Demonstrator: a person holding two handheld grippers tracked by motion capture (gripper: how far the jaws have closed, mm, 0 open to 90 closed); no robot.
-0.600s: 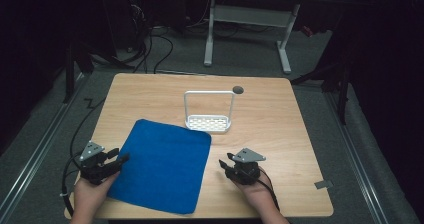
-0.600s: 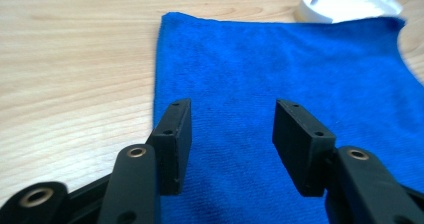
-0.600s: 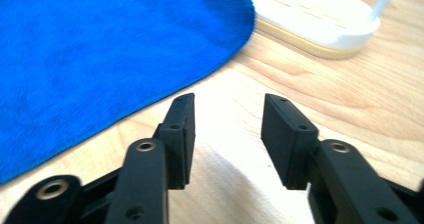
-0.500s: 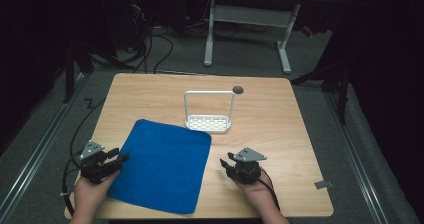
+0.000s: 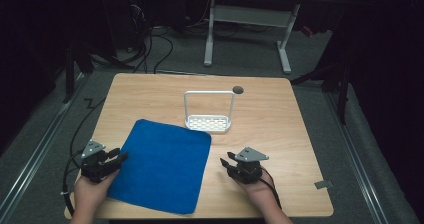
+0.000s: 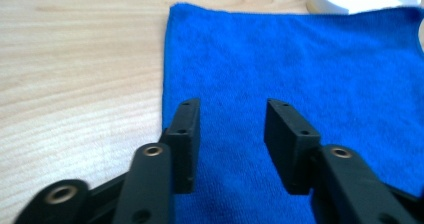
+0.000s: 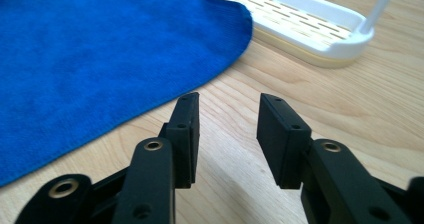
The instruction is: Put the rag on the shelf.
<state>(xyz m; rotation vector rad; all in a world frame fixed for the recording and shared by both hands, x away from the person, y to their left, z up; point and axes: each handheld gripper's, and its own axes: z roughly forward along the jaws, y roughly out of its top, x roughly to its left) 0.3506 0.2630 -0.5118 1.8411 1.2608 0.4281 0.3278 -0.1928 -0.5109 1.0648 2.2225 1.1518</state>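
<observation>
From the high view, a pale wooden table (image 5: 280, 134) stands on grey floor in a dark room, bearing a flat blue cloth (image 5: 162, 166) and a white slotted rack (image 5: 208, 122) at its far corner. The left gripper view shows the left gripper (image 6: 230, 134) over the cloth's fuzzy nap, jaws apart. The right gripper view shows the right gripper (image 7: 227, 134) above bare woodgrain, jaws apart.

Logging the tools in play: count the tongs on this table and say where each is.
2. The left tongs sit at the blue cloth's left edge, open. The right tongs sit over bare wood right of the cloth, open.
</observation>
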